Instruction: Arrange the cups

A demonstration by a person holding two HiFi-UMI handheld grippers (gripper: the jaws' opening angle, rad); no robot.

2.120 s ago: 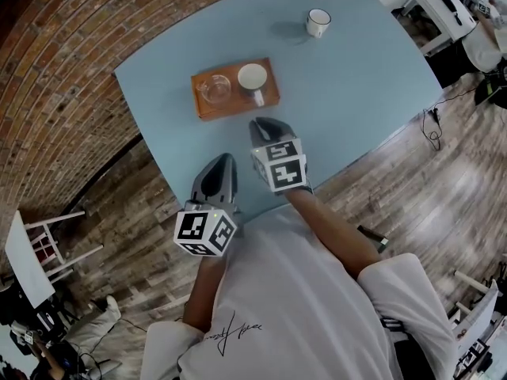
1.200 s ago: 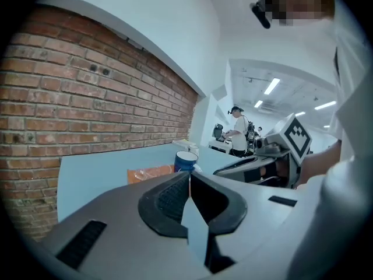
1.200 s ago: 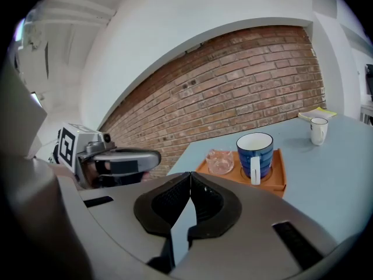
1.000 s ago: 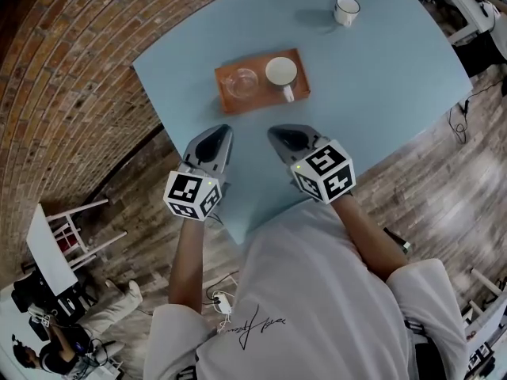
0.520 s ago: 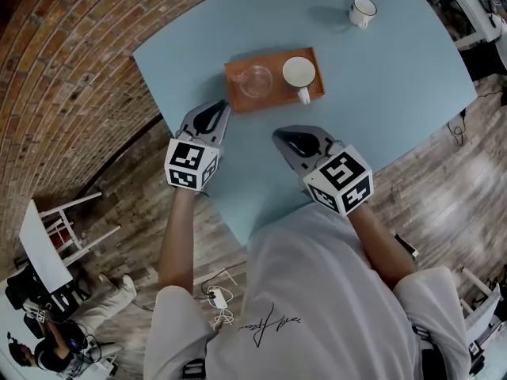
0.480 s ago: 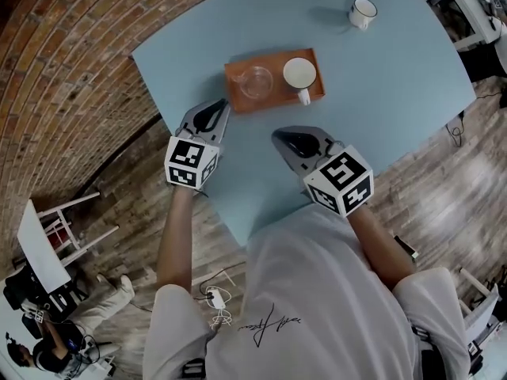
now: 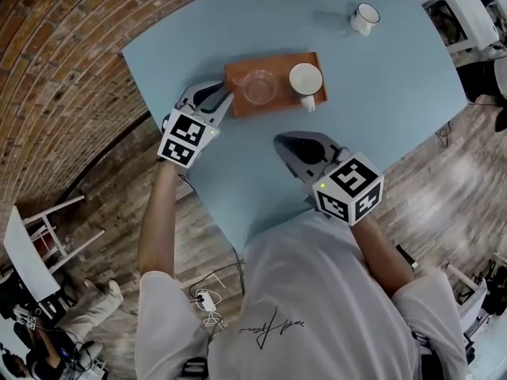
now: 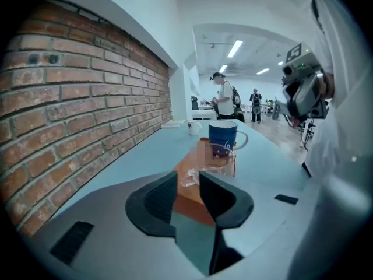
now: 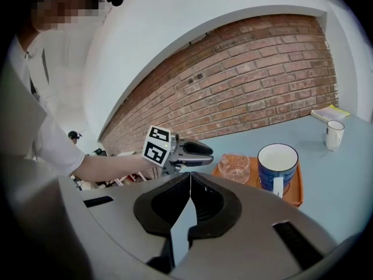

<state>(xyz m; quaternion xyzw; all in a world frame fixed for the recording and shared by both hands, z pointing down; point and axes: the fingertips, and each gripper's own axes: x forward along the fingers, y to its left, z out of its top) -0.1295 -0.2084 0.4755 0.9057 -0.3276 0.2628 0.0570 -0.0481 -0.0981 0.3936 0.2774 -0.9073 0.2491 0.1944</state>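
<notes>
Cups untouched so far; left gripper jaws have just been opening, now part-way apart, nothing between the pads; clear glass cup sits dead ahead of the gap, on the rectangular orange tray, just beside the blue ceramic mug with white inside; right gripper jaws closed together, empty, over the pale blue surface; small white mug stands well apart, far side; judged step: approach to the glass cup; next: open wider, ease forward around it, stay clear of tray rim and mug.
</notes>
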